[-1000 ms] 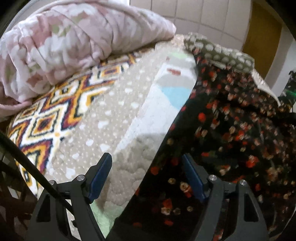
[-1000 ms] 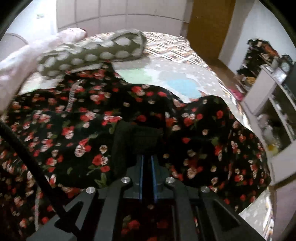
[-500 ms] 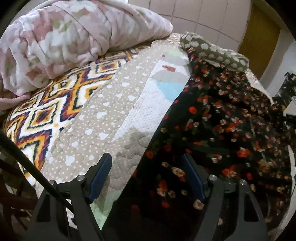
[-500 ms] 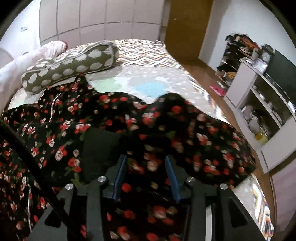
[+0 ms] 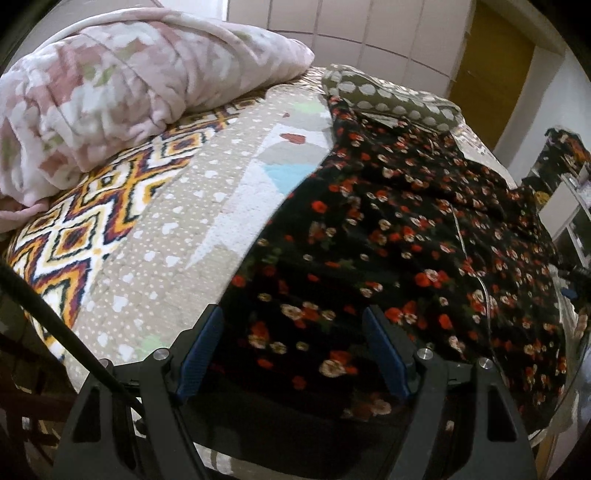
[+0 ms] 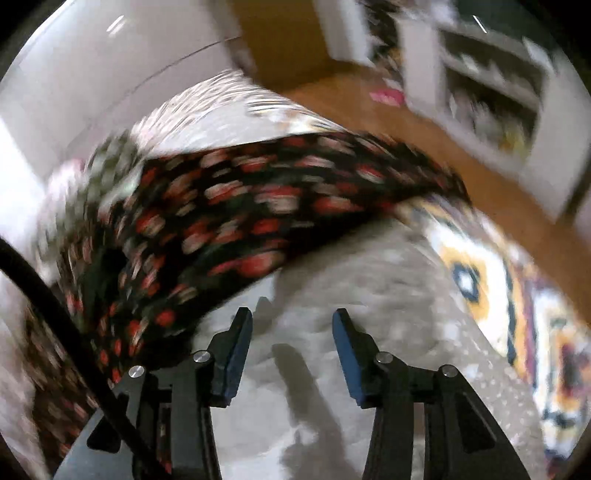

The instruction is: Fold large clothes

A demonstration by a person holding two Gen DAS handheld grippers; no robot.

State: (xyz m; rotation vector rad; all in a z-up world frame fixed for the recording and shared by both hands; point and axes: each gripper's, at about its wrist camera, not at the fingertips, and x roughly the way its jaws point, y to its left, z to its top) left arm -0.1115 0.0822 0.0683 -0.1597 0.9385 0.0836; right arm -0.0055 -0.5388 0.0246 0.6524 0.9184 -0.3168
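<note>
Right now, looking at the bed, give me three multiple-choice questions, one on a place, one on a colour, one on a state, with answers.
1. Where does the rolled polka-dot cushion lie?
A. At the floral garment's far end
B. On the floor
C. Between the left gripper's fingers

2. What is the floral garment's ground colour?
A. White
B. Black
C. Yellow

3. What is between the right gripper's fingers?
A. Floral cloth
B. A cushion
C. Nothing, only bedspread beyond

Answers: A, the cushion touches the garment's far edge; B, red and cream flowers sit on black; C, the jaws are opening, the gap empty.

pale paneled wall (image 5: 369, 33), wood door (image 5: 491, 66), wood floor (image 6: 424, 122), white shelf unit (image 6: 491, 92) w/ clutter.
</note>
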